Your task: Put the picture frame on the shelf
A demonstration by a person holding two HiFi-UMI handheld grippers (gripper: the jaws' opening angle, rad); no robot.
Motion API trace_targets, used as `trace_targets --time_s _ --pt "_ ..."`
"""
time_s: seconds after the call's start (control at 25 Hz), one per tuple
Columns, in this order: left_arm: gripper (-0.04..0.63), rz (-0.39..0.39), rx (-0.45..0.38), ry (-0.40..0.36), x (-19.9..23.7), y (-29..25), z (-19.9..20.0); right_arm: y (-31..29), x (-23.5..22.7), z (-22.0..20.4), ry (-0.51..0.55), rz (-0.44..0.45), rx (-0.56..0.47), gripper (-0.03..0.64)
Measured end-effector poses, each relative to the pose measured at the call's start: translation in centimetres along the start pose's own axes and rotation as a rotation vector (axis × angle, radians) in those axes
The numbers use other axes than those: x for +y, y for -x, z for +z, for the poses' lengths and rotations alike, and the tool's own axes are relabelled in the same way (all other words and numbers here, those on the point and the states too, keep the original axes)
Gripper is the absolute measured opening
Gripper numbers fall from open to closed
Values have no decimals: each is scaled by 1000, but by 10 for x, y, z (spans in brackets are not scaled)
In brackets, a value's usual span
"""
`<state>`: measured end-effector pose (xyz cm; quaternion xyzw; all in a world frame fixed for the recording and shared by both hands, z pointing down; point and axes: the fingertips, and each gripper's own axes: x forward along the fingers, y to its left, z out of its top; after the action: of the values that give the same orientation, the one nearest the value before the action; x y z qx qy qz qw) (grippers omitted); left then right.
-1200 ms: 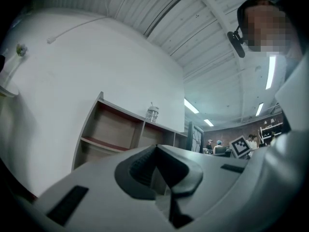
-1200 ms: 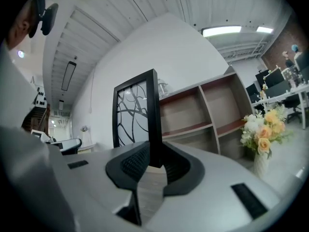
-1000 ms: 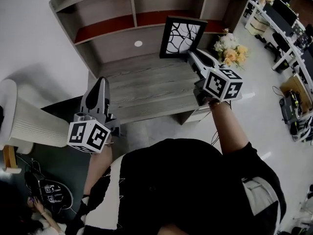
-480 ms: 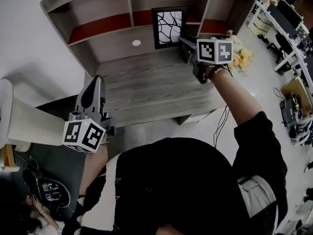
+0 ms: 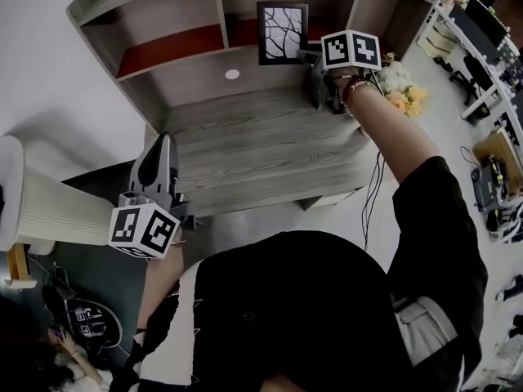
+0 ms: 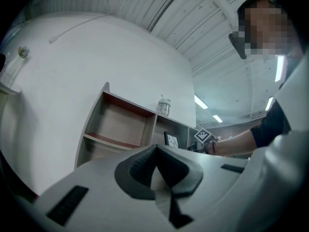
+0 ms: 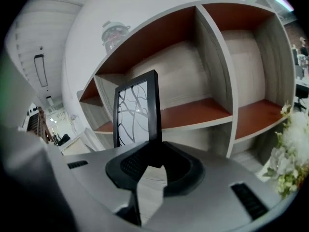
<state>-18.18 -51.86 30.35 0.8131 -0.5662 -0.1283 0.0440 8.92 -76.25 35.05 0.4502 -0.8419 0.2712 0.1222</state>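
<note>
A grey wood-grain counter (image 5: 245, 149) is seen against a white wall. At its back stands a shelf unit (image 5: 163, 51) of 3 compartments, each floored with a red-brown board.

The right hand-held gripper (image 5: 306, 55) is raised toward the middle compartment. Its 2 jaws are closed on the lower edge of the black picture frame (image 5: 283, 33). The frame is held upright just ahead of and above the jaws, with its pattern of black branching lines on white turned to this gripper's left. It is set in front of the middle compartment's red-brown board; whether it touches that board cannot be told.

A bunch of pale and yellow flowers (image 5: 400, 92) is seen to the right of this gripper, near the counter's right end. A glass jar (image 7: 115, 33) is seen above and to the left of it, on top of the shelf unit.

The left hand-held gripper (image 5: 163, 144) is held low, with its jaws brought together and nothing between them. The counter lies ahead of it and to its right, and the picture frame is well apart from it.
</note>
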Motion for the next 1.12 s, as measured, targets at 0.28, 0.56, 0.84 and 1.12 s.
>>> trace_targets --time_s 0.28,0.56,0.84,1.12 --pt "11 40 -7 3 15 9 2 -8 -14 28 -48 -57 -19 84" --pt "11 61 -20 11 23 10 3 -15 -29 27 -69 -117 61 86" --pt "11 73 -30 5 25 12 6 -18 -40 28 -138 -149 58 87" --pt "11 77 -28 2 27 15 7 -22 -39 31 -175 -155 42 89"
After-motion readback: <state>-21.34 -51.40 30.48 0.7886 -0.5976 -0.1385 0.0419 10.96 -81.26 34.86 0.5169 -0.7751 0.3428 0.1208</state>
